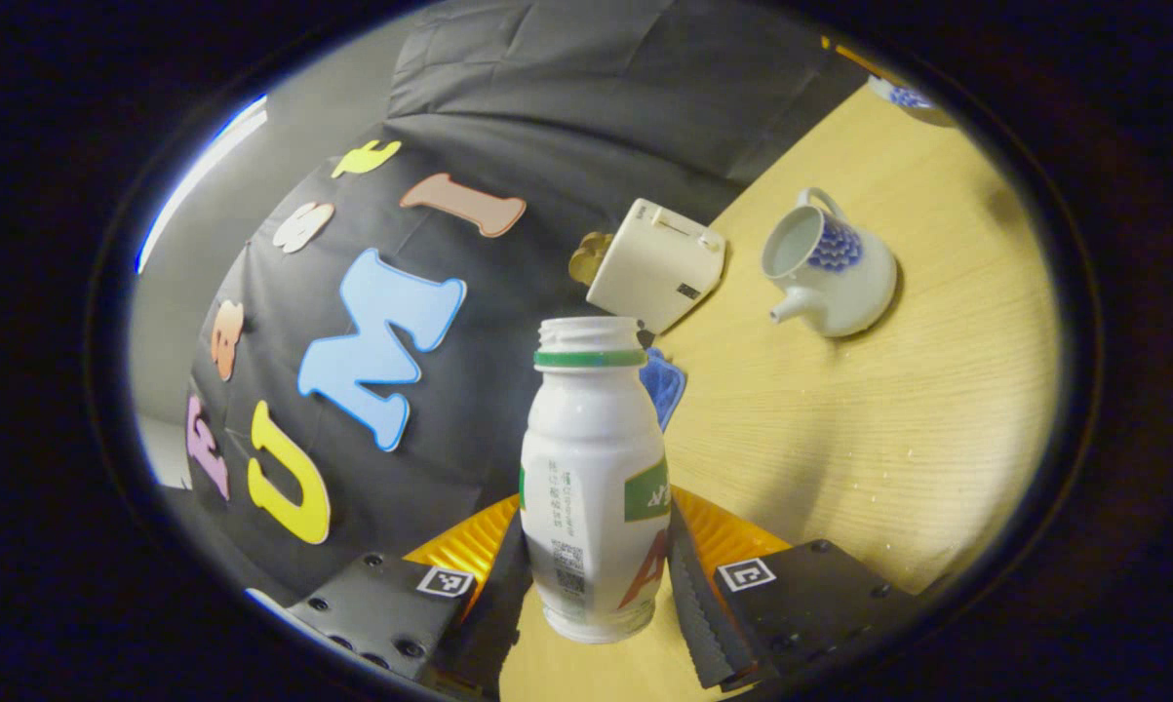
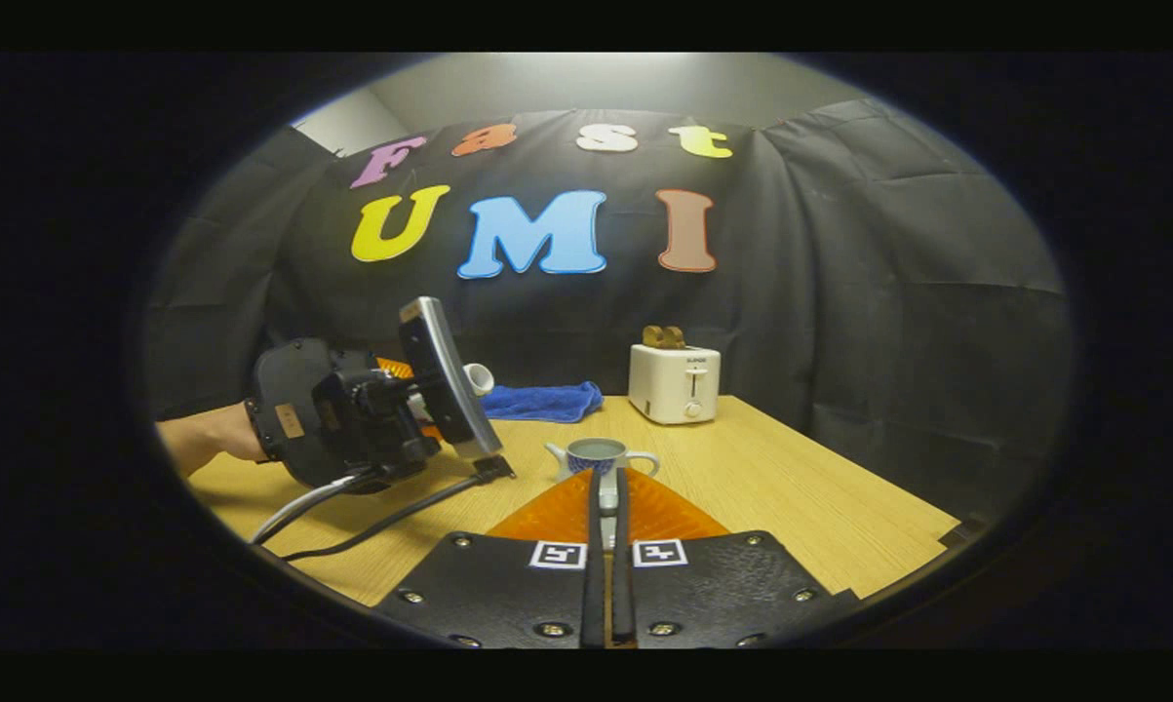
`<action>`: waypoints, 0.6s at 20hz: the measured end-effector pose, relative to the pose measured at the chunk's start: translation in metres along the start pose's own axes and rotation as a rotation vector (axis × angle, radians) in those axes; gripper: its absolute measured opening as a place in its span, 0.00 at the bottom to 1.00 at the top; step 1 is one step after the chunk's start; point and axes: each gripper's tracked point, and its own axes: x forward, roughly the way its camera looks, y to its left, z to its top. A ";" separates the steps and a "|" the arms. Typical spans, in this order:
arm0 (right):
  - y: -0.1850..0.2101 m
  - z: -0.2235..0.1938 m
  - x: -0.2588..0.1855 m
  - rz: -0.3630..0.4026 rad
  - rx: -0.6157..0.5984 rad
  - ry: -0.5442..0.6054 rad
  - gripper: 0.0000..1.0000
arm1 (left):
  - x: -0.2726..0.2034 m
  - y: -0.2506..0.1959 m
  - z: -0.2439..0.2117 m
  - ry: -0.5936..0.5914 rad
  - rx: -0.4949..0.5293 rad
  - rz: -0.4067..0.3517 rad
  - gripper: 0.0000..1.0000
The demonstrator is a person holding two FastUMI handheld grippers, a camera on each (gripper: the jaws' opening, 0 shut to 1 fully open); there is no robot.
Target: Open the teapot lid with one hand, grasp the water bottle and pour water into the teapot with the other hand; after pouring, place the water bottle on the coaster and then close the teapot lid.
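In the left gripper view, the left gripper [image 1: 596, 585] clamps the uncapped water bottle [image 1: 594, 487] with both fingers above the desk [image 1: 840, 419]. To the right, the lidless teapot [image 1: 830, 268] seems to hold water. In the right gripper view, the right gripper [image 2: 607, 507] pinches something thin, perhaps the lid's knob.

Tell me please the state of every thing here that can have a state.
water bottle: uncapped, held off the table between the left gripper's fingers
teapot: lid off, upright on the table
right gripper: fingers closed on a small thin part, probably the lid's knob
toaster: bread sticking up from the slots
blue cloth: crumpled
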 end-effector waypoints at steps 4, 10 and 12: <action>0.009 0.006 0.018 0.024 -0.006 -0.002 0.03 | -0.015 0.022 -0.013 -0.011 -0.186 0.031 0.83; 0.021 0.013 0.045 0.025 -0.051 -0.011 0.03 | -0.027 0.044 -0.022 -0.035 -0.357 0.048 0.83; 0.023 0.014 0.057 0.024 -0.042 -0.008 0.19 | -0.032 0.050 -0.023 -0.048 -0.454 0.041 0.82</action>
